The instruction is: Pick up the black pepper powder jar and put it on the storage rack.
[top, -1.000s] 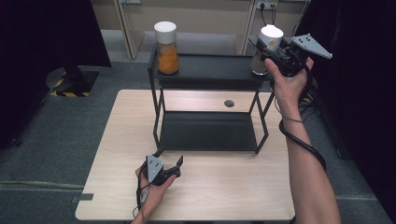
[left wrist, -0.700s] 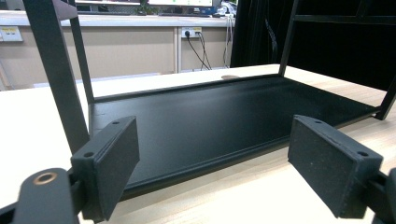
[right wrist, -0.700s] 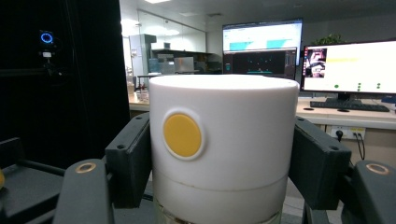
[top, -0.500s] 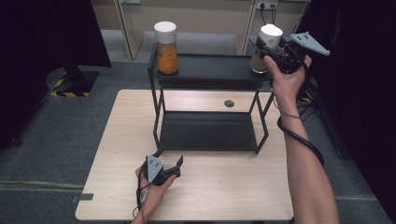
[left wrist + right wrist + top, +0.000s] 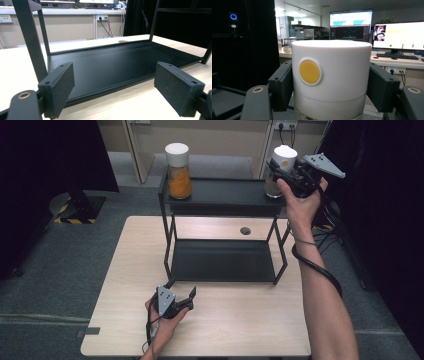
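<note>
Gripping one jar (image 5: pixel 331 80) by its white lid at rack (image 5: pixel 225 200) top's right end: right gripper (image 5: pixel 292 172) | jars: two, second (image 5: pixel 178 170) at left end | left gripper (image 5: pixel 182 302): jaws apart, empty, on counter (image 5: pixel 240 320)

Jar (image 5: pixel 331 82) body below frame edge

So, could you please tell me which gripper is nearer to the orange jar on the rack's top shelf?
Right. The right gripper grips the other jar at the shelf's far end from the orange jar; the left gripper rests low on the table.
</note>
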A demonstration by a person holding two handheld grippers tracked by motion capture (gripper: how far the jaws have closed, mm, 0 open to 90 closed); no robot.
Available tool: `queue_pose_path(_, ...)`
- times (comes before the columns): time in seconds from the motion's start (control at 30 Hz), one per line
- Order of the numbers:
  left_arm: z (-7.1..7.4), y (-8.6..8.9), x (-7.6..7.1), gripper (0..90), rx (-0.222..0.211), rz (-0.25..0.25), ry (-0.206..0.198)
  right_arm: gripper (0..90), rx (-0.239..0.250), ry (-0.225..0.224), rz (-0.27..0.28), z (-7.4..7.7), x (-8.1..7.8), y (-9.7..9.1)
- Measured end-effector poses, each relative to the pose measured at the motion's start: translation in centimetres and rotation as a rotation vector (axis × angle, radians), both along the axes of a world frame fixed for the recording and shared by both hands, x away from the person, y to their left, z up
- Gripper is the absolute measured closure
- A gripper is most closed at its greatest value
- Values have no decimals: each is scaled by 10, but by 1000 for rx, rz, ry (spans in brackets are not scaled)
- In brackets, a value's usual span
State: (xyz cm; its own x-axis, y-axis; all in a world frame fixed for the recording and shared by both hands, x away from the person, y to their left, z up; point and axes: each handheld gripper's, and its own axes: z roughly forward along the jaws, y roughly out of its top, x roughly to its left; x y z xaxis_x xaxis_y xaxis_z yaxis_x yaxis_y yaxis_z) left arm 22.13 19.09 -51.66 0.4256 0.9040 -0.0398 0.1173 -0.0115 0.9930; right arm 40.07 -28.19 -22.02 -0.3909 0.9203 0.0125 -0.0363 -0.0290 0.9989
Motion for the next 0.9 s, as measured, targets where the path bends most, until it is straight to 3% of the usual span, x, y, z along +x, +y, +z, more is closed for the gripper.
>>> queue_pose_path(0.53,0,0,0,161,3,0,-3,297,-9,-9,21,-2,-1,-3)
queue_pose_path(0.73,0,0,0,162,3,-1,-3,152,2,-6,26,-1,-4,-6)
queue_pose_path(0.9,0,0,0,161,4,-1,-4,100,-3,-2,38,-1,-8,-11)
